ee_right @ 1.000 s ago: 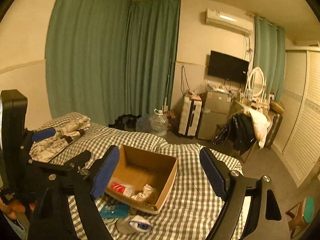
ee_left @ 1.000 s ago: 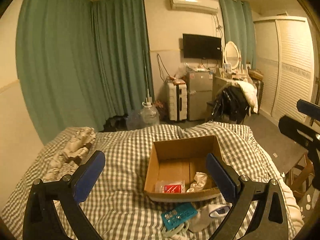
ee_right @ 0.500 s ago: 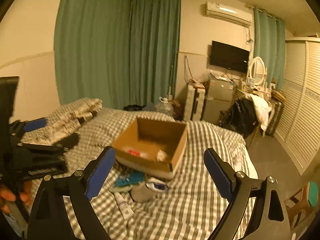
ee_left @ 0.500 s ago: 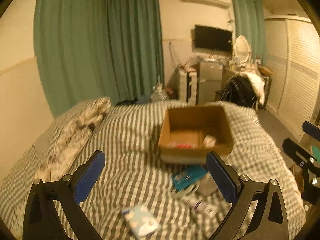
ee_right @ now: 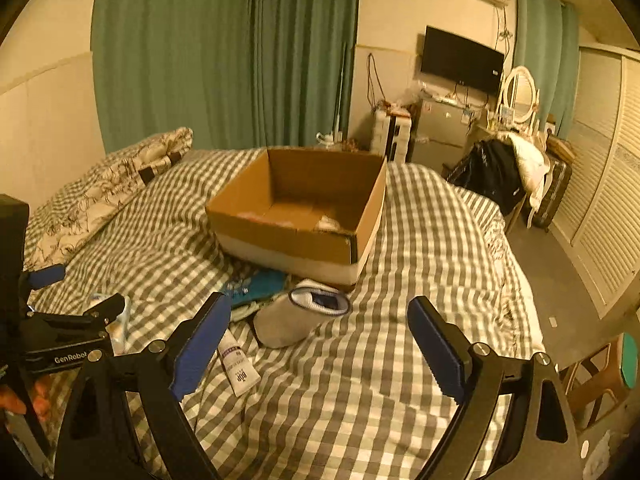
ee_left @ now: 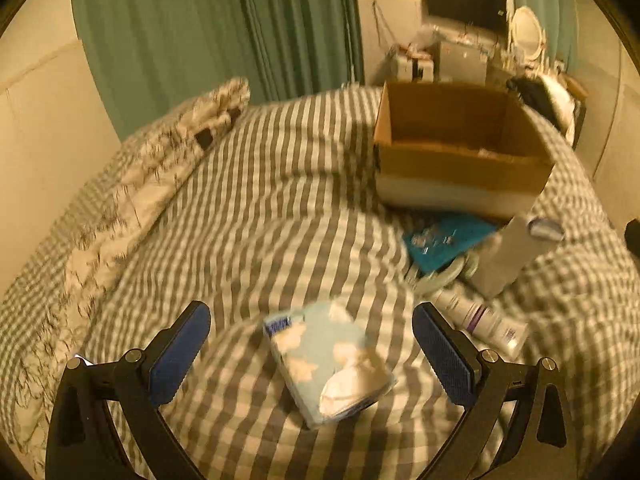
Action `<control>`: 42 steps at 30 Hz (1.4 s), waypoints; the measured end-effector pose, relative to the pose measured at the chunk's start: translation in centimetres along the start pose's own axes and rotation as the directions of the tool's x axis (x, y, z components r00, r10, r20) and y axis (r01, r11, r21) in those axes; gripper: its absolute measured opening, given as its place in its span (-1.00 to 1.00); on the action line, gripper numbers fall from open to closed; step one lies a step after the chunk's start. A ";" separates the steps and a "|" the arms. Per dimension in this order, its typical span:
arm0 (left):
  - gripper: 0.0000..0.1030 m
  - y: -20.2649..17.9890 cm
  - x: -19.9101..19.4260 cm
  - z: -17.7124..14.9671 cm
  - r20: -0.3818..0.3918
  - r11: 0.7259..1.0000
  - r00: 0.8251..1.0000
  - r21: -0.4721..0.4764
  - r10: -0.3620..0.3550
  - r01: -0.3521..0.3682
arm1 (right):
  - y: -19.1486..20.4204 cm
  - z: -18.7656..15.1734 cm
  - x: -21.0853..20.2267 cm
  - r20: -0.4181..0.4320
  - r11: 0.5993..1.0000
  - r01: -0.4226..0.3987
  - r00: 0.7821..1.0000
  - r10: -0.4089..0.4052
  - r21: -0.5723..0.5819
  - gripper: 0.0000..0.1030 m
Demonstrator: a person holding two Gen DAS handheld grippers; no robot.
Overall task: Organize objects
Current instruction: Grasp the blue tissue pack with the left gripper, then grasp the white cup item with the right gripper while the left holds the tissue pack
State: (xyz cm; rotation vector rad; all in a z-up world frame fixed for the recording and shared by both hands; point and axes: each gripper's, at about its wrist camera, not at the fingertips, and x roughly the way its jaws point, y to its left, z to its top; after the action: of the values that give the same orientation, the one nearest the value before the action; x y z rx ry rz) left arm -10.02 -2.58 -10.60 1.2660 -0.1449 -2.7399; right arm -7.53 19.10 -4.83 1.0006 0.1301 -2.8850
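While both tongs gape wide and empty, left tongs [ee_left: 311, 354] straddle tissue pack [ee_left: 330, 362].

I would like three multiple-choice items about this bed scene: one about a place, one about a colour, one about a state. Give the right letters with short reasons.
1. Where does the pale blue tissue pack lie?
A. inside the box
B. on the checked bedcover, between the left tool's fingers
C. on the floor

2. What colour is the flat packet in front of the brown cardboard box?
A. teal
B. red
C. yellow

3. What is the state of the left tool?
A. shut on the tissue pack
B. shut on nothing
C. open

Answers:
1 B, the pack rests on the grey-and-white checked bedcover, framed by both fingers.
2 A, it shows teal beside the white tube.
3 C, its blue pads stand wide apart, neither touching the pack.
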 end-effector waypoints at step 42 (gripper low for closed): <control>0.15 -3.4 4.7 4.9 0.012 0.985 0.986 0.053 -0.168 0.167 | 0.9 1.2 17.2 -0.308 0.998 -0.058 0.950 0.051 -0.012 -0.16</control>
State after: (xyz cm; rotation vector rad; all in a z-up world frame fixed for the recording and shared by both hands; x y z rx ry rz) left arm -17.00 0.27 -11.45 1.3257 -0.1165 -2.9066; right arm -21.64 17.17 -14.66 1.4199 0.1492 -2.6517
